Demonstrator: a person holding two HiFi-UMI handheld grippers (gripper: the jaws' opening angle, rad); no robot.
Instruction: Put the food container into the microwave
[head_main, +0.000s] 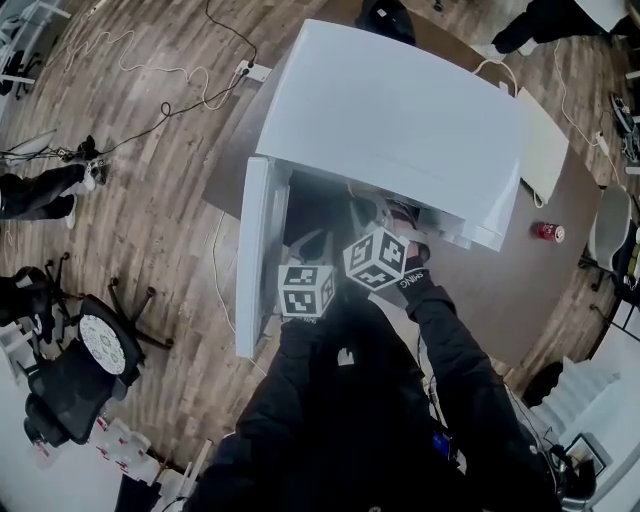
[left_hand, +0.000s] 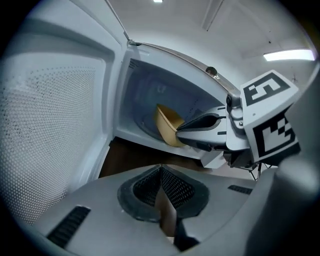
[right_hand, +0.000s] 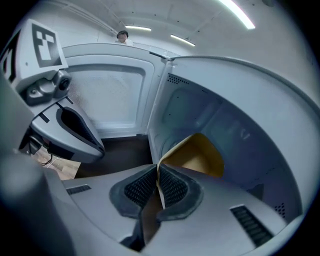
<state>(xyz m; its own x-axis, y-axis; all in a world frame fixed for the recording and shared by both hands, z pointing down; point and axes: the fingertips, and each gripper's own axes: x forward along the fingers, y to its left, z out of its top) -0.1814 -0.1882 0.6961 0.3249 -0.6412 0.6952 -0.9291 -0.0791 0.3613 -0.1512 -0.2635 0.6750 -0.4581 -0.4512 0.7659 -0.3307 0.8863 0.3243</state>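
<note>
my right gripper (right_hand: 158, 172): clenched on the thin rim of the food container (right_hand: 197, 155); I see that edge pinched between the two ribbed pads at the lower middle of the right gripper view.
food container: tan, tilted, held inside the cavity of the microwave (head_main: 400, 110). In the left gripper view it sits at the centre of the frame, past the front opening. I cannot tell whether its underside touches the cavity floor.
my left gripper (left_hand: 161, 170): jaws pressed together with nothing between them, low in the left gripper view. It hangs in front of the opening, just beside my right gripper and nearer the hinge side.
microwave: white, at the upper middle of the head view, standing on the table (head_main: 520, 290).
door (head_main: 258, 250): swung wide open, running down the left of the microwave in the head view. Its dotted inner panel fills the left of the left gripper view.
can (head_main: 547, 232): red, lying on the table at the right of the head view, well apart from the microwave.
chair (head_main: 80, 370): black, on the wooden floor at the lower left of the head view.
</note>
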